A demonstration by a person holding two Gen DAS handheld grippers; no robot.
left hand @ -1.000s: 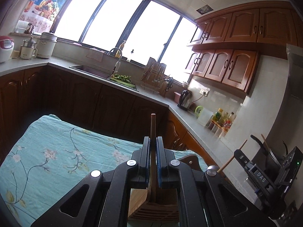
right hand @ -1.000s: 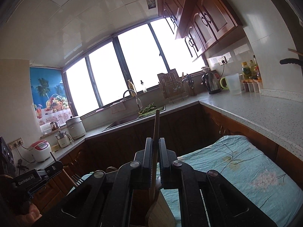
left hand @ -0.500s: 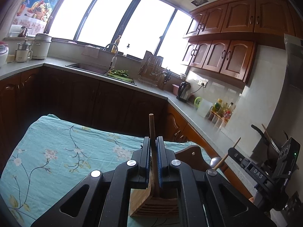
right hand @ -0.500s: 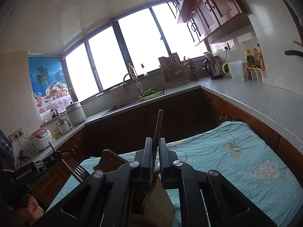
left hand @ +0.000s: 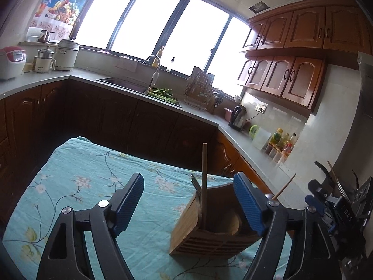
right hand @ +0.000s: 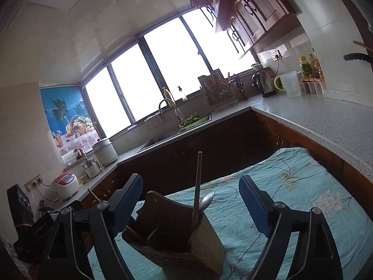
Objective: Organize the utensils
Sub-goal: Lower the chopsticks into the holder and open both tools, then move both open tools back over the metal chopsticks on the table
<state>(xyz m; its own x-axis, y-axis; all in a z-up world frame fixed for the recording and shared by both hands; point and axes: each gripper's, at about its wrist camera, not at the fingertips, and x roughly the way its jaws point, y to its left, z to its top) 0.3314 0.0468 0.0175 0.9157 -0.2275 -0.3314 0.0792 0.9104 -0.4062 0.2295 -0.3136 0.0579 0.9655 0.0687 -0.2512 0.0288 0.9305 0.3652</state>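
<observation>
My left gripper (left hand: 188, 200) and right gripper (right hand: 191, 203) are both opening, their fingers gripping nothing, while the wooden utensil holder (left hand: 209, 238) is sitting on the floral cloth (left hand: 81, 182) between them, a wooden handle (right hand: 197, 186) and spoon (right hand: 206, 201) standing inside it.

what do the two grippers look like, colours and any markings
Both are black plastic frames with silver screws. The left gripper and right gripper each have two fingers lined with ribbed blue pads. Seen from the other camera, the right one's side carries white lettering ending in DAS; the left one's lettering is too blurred to read.
</observation>
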